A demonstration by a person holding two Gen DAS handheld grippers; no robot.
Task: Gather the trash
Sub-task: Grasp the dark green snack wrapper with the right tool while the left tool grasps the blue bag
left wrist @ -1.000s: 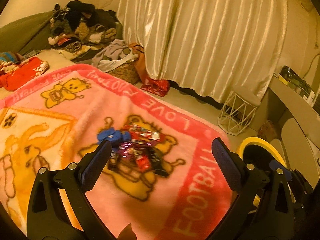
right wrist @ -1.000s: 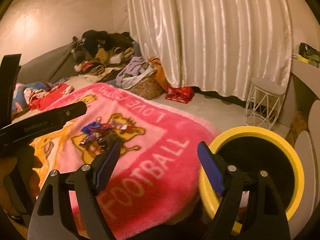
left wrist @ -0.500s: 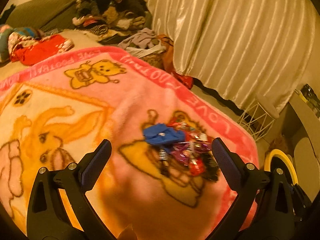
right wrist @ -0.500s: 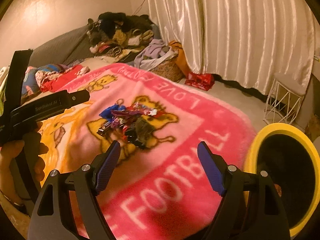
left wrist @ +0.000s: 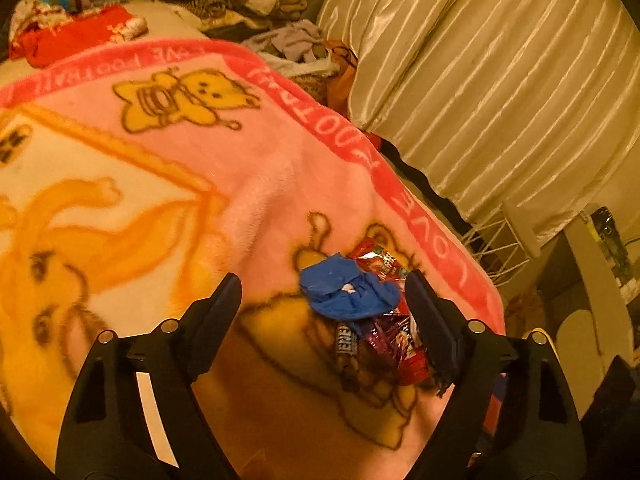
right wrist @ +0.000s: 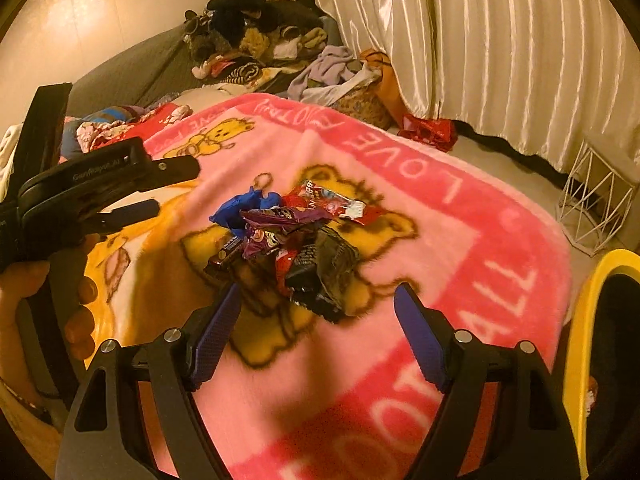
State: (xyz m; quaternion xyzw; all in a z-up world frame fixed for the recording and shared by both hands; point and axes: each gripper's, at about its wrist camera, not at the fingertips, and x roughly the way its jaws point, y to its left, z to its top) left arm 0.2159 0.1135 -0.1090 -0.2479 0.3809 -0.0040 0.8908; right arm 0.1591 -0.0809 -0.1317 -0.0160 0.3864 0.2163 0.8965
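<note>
1. At the far left of the right wrist view, the person's left hand (right wrist: 24, 320) holds the left gripper (left wrist: 324, 292), seen side-on above the pink blanket (right wrist: 460, 240), to the left of the trash.
2. In the left wrist view that gripper's jaws are spread wide and hold nothing. They hover over the blanket, and the left finger (left wrist: 216, 320) sits over a yellow cartoon print.
3. Between the left gripper's fingers lies a crumpled blue wrapper (left wrist: 344, 292), the nearest piece of the trash pile (right wrist: 296, 240).
4. The pile rests on the blanket's yellow bear print. It is a loose heap of candy wrappers: blue at the left, purple and red in the middle, and a dark crinkled bag (right wrist: 328, 276) at the right. The labels are too blurred to read.
5. The right gripper (right wrist: 318, 320) hangs just short of the pile with its jaws wide apart and empty, the dark bag lying between and ahead of its blue pads (right wrist: 420, 344).
6. Right of the blanket, a yellow-rimmed bin (right wrist: 580, 340) stands at the bed's edge, its dark inside partly cut off by the frame.
7. Behind it a white wire stool (right wrist: 596, 200) stands on the floor before the pale curtain (right wrist: 500, 40).
</note>
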